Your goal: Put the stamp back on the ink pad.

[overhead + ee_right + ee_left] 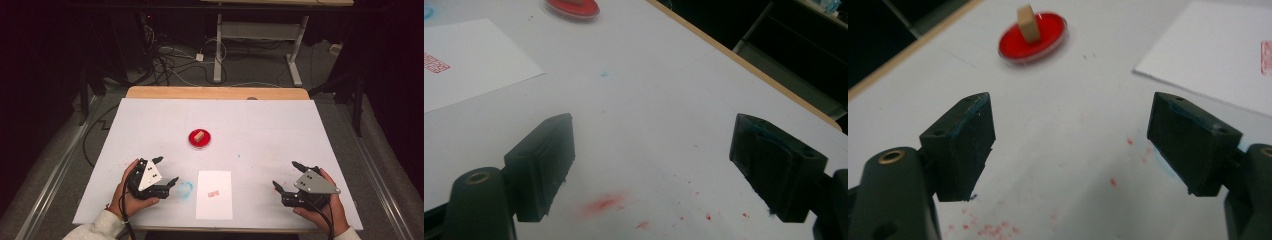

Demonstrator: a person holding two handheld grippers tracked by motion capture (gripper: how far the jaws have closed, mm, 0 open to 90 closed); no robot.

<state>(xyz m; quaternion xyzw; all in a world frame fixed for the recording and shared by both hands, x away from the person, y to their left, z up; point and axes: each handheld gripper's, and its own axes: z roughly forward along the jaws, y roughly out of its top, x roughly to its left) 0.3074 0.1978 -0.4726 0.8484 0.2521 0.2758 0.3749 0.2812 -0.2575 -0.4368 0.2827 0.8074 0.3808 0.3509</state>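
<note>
Here your left gripper [167,171] sits near the table's [280,125] front-left corner, jaws spread wide with nothing between them. Your right gripper [286,175] rests near the front-right corner, its jaws just as wide and bare. Your left hand [129,192] and right hand [320,210] wrap the bodies from behind, so much of each housing is hidden.

Towards the middle of the surface, a little left of centre, stands a round red ink pad [200,138] with a small wooden stamp block [199,135] upright in it; in the right gripper view the pad [572,7] is cut off by the top edge, the block barely showing. A white sheet of paper [214,194] lies at the front edge between your grippers, bearing a red stamped mark [213,193] whose pattern is too small to read. Just left of the sheet is a faint blue ring smudge [185,188], partly behind the left jaw tip. Red ink specks [605,203] dot the surface under your right gripper.
</note>
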